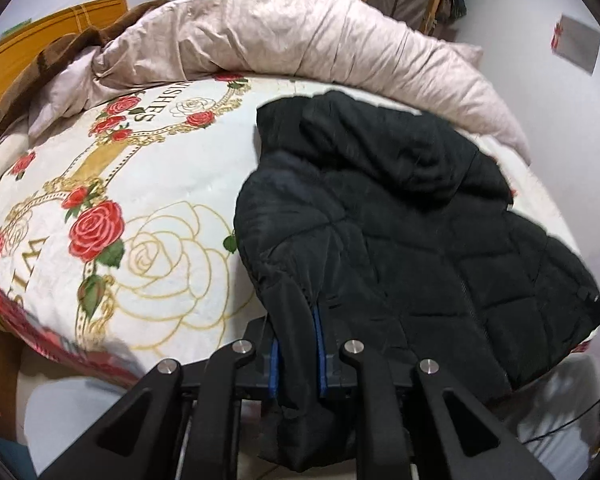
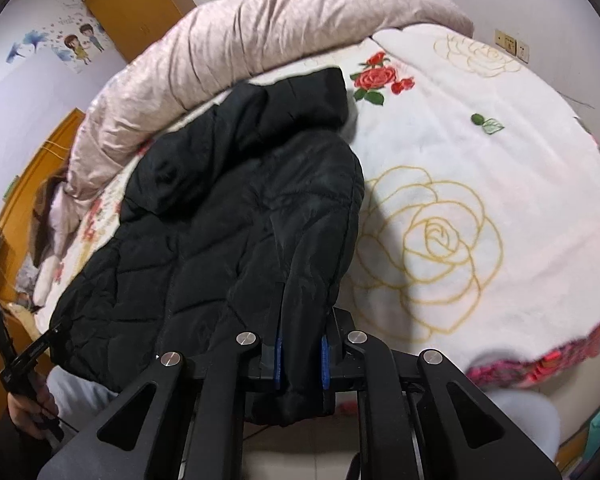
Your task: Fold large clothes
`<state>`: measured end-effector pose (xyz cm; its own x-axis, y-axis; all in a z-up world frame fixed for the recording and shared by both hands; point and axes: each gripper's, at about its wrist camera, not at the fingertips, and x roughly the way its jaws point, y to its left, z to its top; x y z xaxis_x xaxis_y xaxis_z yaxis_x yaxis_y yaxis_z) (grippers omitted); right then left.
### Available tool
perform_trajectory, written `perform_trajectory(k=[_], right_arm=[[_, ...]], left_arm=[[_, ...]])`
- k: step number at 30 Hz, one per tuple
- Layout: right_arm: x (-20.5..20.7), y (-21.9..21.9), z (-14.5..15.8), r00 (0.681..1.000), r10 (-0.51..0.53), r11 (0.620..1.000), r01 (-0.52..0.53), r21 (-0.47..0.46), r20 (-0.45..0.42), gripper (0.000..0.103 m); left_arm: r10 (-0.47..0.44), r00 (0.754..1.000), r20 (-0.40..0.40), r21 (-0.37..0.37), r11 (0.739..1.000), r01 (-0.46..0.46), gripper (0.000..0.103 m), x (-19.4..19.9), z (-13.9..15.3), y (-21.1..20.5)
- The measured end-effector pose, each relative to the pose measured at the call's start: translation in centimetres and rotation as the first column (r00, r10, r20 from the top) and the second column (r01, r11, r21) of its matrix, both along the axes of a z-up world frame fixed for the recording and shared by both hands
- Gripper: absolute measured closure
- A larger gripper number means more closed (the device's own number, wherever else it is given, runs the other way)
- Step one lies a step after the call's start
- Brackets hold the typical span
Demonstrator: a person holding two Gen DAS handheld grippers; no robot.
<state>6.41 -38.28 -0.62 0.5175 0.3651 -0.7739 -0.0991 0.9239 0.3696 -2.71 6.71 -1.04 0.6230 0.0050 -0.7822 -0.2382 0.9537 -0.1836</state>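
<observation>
A black quilted hooded jacket [image 1: 400,216] lies on the rose-print blanket [image 1: 172,184] of a bed, hood toward the far side. My left gripper [image 1: 296,344] is shut on the jacket's near left part, a sleeve or hem fold, which hangs down between the blue pads [image 1: 320,352]. My right gripper [image 2: 302,356] is shut on the jacket's [image 2: 220,200] near right part in the same way. The other gripper shows at the far left of the right wrist view [image 2: 24,360].
A rolled pink quilt [image 1: 320,48] lies along the far side of the bed, also in the right wrist view [image 2: 228,44]. A brown blanket [image 1: 52,64] sits far left. The blanket's red border [image 2: 540,364] marks the near bed edge. Orange wardrobe [image 2: 136,8] behind.
</observation>
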Motion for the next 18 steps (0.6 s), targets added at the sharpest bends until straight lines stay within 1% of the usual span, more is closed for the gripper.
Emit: perform_trajectory(k=[4, 9, 13, 18], right_arm=[[-3.4, -1.1, 1.5, 1.000, -0.012, 0.999, 0.011, 0.034, 0.024, 0.090], [-5.1, -1.4, 2.9, 0.998, -0.032, 0.997, 0.028, 0.066, 0.052, 0.090], [-3.9, -1.3, 4.4, 0.995, -0.036, 0.996, 0.029, 0.080, 0.088, 0.090], [-1.2, -1.0, 6.5, 0.990, -0.045, 0.995, 0.032, 0.094, 0.136, 0.090]], left_arm=[[0.011, 0.999, 0.033, -0.012, 1.000, -0.010, 0.089, -2.8, 1.6, 0.4], [0.032, 0.997, 0.065, -0.054, 0.998, -0.028, 0.089, -4.4, 3.0, 1.2], [0.056, 0.995, 0.084, -0.097, 0.994, -0.048, 0.089, -3.7, 4.0, 2.2], [0.080, 0.989, 0.126, -0.115, 0.991, -0.065, 0.089, -1.3, 5.7, 3.2]])
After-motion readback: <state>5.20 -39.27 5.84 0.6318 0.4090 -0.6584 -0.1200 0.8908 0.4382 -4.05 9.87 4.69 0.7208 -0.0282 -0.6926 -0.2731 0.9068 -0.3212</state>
